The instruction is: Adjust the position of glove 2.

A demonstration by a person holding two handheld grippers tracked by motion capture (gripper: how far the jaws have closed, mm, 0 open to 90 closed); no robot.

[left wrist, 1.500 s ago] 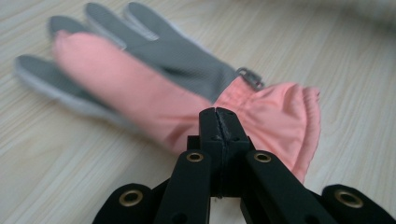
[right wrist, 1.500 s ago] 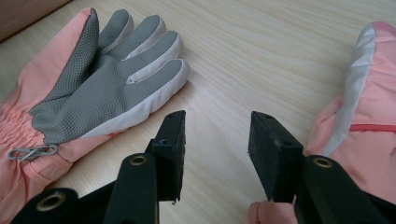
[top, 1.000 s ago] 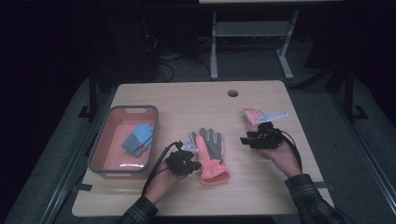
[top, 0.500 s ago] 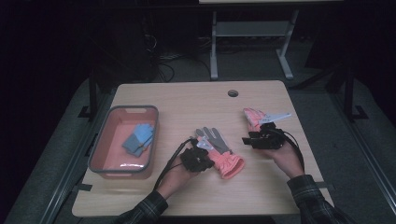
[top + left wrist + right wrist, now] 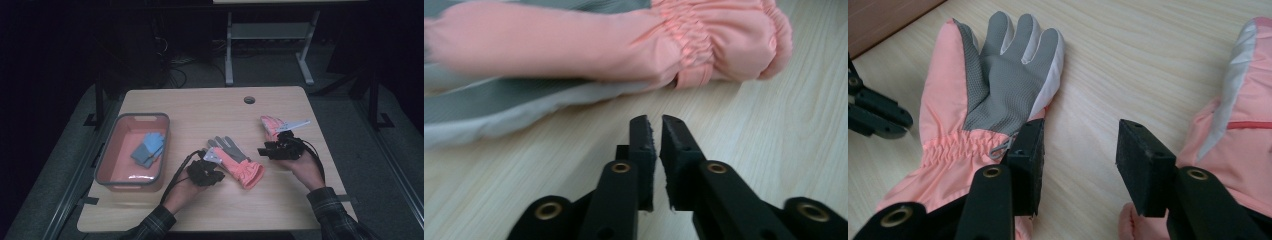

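Step in hand: judged as the approach to the pink-and-grey glove lying palm up on the bench, not yet grasped, probably to be carried to the tub.
Landmark: the pink-and-grey glove, taken as reference for all places below.
Place of the glove: flat near the middle of the bench, grey fingers pointing away from the person, gathered pink cuff toward the person.
Left gripper: just beside the glove on its tub side, low over the wood, aimed at the long edge near the cuff.
Left gripper opening: nearly pressed together, only a thin slit between the two black jaws in the left gripper view; nothing between them, no contact with the fabric, bare wood in between.
Right gripper: near the glove on the side away from the tub, apart from it.
Right gripper opening: spread wide in the right gripper view, nothing pinched; whether the housing rests on the second pink glove beside it cannot be told.
Tub: well apart from the glove, beyond the left gripper, with a blue glove already inside.
Next move, as a judgement: jaws to be opened first, then advanced onto the cuff or the side edge, closed on the fabric, and lifted.
Possible trouble: soft thick fabric, so a shallow bite could slip off.
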